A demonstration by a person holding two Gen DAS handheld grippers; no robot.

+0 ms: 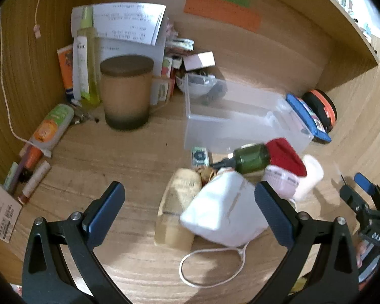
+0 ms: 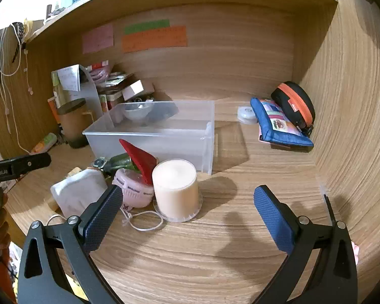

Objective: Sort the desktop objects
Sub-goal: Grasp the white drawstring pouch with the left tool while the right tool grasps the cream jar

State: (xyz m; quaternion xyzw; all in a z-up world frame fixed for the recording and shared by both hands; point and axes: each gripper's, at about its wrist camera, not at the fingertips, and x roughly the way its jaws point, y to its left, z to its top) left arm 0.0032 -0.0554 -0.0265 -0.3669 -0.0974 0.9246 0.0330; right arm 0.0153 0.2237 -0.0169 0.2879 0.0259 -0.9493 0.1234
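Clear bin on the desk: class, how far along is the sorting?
Barely begun. The clear bin appears empty. Nothing is in hand: the left gripper and right gripper are both open. Left to sort: the white mask, green bottle, cream cup and pink fan.

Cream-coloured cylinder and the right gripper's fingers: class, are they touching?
Apart. The right wrist view shows bare wood between the cream cylinder and the right gripper, whose open fingers hold nothing.

Warm indoor light from above; the cream jar [image 2: 175,190] throws a soft shadow rightward. Left view blurred throughout, right view sharper. Edges bend strongly, corners black.
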